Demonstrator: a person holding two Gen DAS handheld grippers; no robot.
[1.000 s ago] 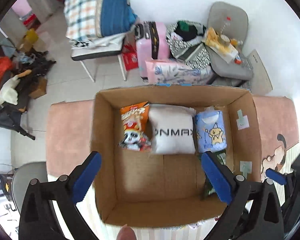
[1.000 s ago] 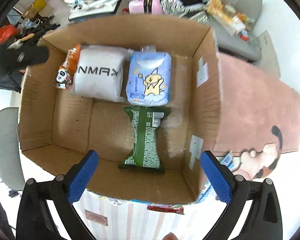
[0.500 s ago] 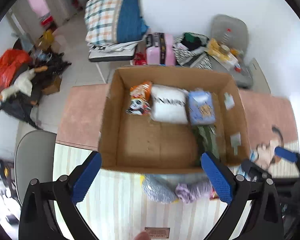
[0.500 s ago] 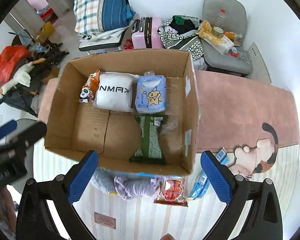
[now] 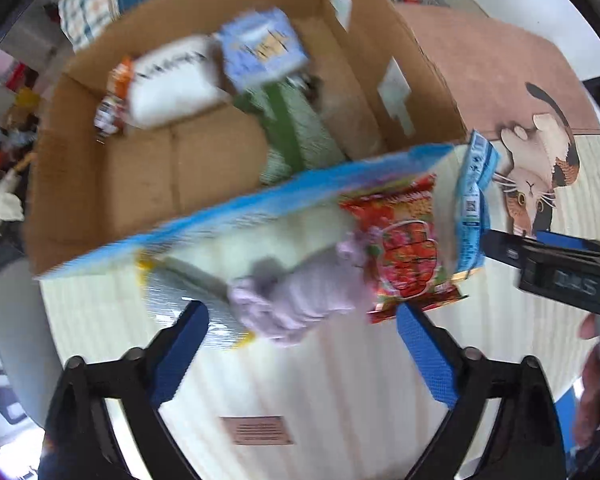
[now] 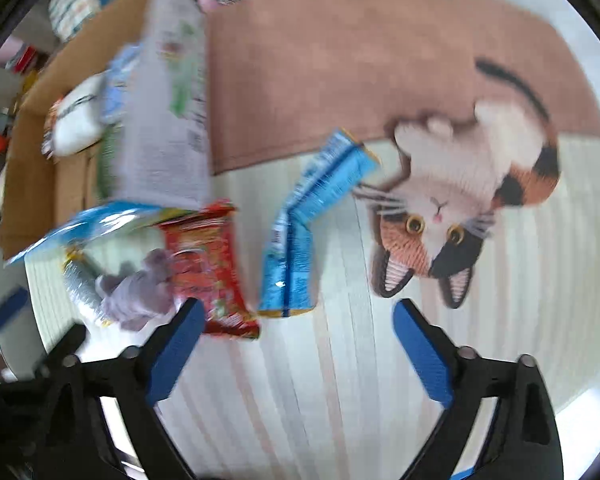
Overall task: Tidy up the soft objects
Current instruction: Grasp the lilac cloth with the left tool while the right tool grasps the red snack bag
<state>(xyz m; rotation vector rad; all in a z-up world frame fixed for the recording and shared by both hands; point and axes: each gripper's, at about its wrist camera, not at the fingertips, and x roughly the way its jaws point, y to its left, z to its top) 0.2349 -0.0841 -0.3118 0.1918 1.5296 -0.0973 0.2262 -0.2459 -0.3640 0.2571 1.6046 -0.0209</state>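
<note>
The left wrist view is blurred. My left gripper (image 5: 302, 344) points down at a crumpled lilac cloth (image 5: 296, 300) on the striped mat. Its jaws are closing; the cloth lies just ahead of them, and the pads touch nothing. A red snack bag (image 5: 408, 248) and a silver bag (image 5: 188, 292) flank the cloth. My right gripper (image 6: 296, 344) hangs over a blue packet (image 6: 304, 224), also closing with nothing between its fingers. The red snack bag (image 6: 208, 272) and lilac cloth (image 6: 140, 288) lie to its left.
A cardboard box (image 5: 100, 184) behind the pile holds a white pack (image 5: 172, 80), a blue tissue pack (image 5: 260, 52) and a green pack (image 5: 296, 136). A large light-blue bag (image 5: 240, 208) leans at its front. A cat-print rug (image 6: 440, 200) spreads to the right.
Both grippers have pulled back from over the box and sunk toward the pile in front of it. Both pairs of fingers stand slightly closer together than before.
</note>
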